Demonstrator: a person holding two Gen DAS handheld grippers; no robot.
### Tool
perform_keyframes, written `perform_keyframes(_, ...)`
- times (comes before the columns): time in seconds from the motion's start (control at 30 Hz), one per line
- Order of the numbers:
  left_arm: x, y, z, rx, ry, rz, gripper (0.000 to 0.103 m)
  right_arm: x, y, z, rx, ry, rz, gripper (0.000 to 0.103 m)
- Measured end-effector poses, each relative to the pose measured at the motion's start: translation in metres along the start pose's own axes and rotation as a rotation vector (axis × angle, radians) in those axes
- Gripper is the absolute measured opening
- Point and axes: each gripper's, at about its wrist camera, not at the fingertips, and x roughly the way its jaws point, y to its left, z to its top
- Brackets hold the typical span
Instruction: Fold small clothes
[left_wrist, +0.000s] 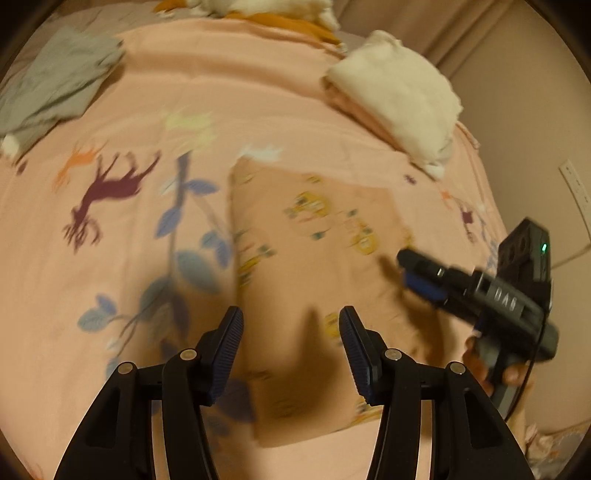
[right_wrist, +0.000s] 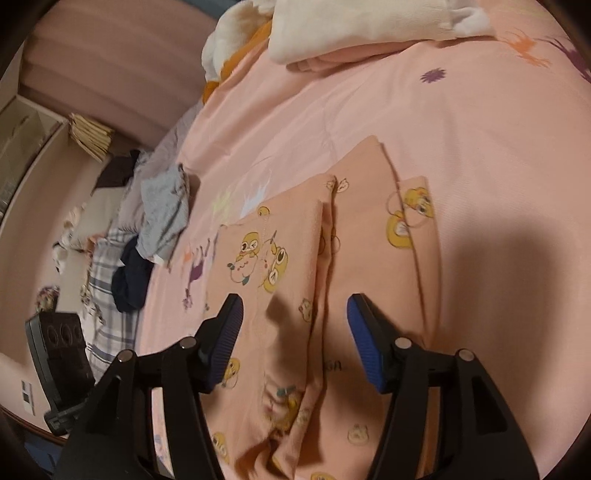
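Note:
A small peach garment (left_wrist: 310, 266) with yellow cartoon prints lies folded flat on the pink bedspread (left_wrist: 207, 110). It also shows in the right wrist view (right_wrist: 295, 280), with a folded flap on its left half. My left gripper (left_wrist: 291, 332) is open and empty, hovering above the garment's near part. My right gripper (right_wrist: 295, 321) is open and empty above the garment; it shows in the left wrist view (left_wrist: 424, 273) at the garment's right edge.
A folded cream and pink stack (left_wrist: 399, 99) lies at the far right of the bed. A grey folded garment (left_wrist: 55, 85) lies far left, also seen in the right wrist view (right_wrist: 162, 214) beside dark clothes (right_wrist: 129, 280). A plush toy (left_wrist: 258, 11) lies at the far edge.

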Motion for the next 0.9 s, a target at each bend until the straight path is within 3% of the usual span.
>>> perform_keyframes(0.2,0.003,0.025,-0.008,-0.066,0.016,-0.019,0.052,0.023,0.008,0.007,-0.068,0.023,-0.062,0.047)
perform_keyframes(0.33,0.005,0.034,-0.009,-0.098,0.022,-0.023,0.052,0.03,0.017,0.008,-0.145,0.017,-0.105,0.008)
perform_keyframes(0.47,0.003,0.035,-0.007,-0.104,0.015,-0.025,0.052,0.014,0.029,0.009,-0.223,-0.037,-0.099,0.007)
perform_keyframes(0.63,0.001,0.03,-0.004,-0.092,0.005,-0.033,0.052,-0.025,0.028,0.023,-0.229,-0.129,-0.094,0.007)
perform_keyframes(0.8,0.005,0.014,-0.001,-0.058,0.007,-0.047,0.052,-0.036,-0.001,0.028,-0.183,-0.123,-0.166,0.007)
perform_keyframes(0.9,0.01,0.001,0.0,-0.023,0.017,-0.04,0.052,-0.028,-0.022,0.025,-0.172,-0.101,-0.253,0.008)
